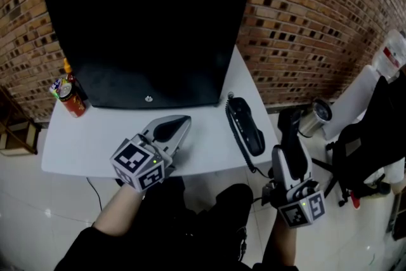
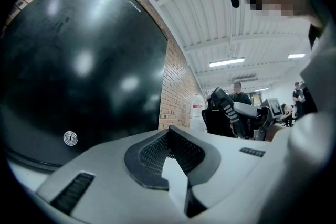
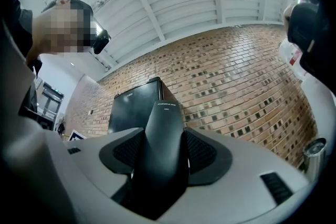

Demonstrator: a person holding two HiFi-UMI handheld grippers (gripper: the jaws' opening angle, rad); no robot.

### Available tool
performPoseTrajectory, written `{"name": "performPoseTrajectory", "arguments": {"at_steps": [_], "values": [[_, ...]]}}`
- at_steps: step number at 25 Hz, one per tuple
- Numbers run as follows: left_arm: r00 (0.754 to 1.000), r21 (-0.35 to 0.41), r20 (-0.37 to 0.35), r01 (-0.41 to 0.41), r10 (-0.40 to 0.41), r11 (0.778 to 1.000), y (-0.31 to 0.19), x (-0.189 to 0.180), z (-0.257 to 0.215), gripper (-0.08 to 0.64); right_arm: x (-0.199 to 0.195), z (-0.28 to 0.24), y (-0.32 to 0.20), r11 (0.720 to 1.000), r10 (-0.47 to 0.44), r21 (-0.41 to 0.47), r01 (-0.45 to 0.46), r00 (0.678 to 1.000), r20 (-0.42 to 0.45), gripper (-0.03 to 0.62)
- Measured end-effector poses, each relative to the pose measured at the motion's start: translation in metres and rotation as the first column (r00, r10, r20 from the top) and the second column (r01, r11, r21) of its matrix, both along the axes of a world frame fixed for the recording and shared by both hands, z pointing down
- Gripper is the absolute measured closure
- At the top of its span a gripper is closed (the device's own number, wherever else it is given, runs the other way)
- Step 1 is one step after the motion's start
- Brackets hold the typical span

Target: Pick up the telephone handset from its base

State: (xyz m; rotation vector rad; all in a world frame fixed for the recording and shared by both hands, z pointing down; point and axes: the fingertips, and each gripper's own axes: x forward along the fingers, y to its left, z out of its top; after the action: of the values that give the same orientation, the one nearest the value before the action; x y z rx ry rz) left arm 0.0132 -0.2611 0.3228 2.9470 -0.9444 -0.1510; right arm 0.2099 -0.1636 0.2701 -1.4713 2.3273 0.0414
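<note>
The right tongs (image 3: 164, 138) are clamped on the telephone handset (image 3: 163, 107), jaws spread wide around its body with a pad on each flank. The handset is clear of the base (image 1: 245, 125). It is held in the air to the right of the base and nearer the person, out past the bench (image 1: 95, 143) edge, standing up out of the jaws with its free end tilted a little upward. To do this step well, I would hold the grip steady around the middle of the body, where the sides look broad and even. Any further move away from the base should be slow. A thin dark cord (image 1: 257, 169) seems to run from the base's near end toward the handset, and a tug could drag the slim base off the bench, since it lies close to the right edge. The handset is black, smooth matt plastic, narrowing to a rounded end, with small pale lettering near that end that is too small to read surely. The base is black too, long and narrow. To the left of the base the left tongs (image 1: 181, 125) rest on the bench with their tips together and nothing between them. Behind and left of the base stands a big black cabinet (image 1: 146, 22), and far to the left a red can (image 1: 70, 95).
</note>
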Motion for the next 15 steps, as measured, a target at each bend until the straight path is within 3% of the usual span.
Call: {"name": "performPoseTrajectory", "arguments": {"at_steps": [15], "values": [[1.0,-0.002,0.008,0.013,-0.013,1.0,-0.0007,0.0003,0.001,0.563,0.0057,0.0048,-0.0043,1.0,0.012,-0.019,-0.011,1.0,0.019,0.342]]}}
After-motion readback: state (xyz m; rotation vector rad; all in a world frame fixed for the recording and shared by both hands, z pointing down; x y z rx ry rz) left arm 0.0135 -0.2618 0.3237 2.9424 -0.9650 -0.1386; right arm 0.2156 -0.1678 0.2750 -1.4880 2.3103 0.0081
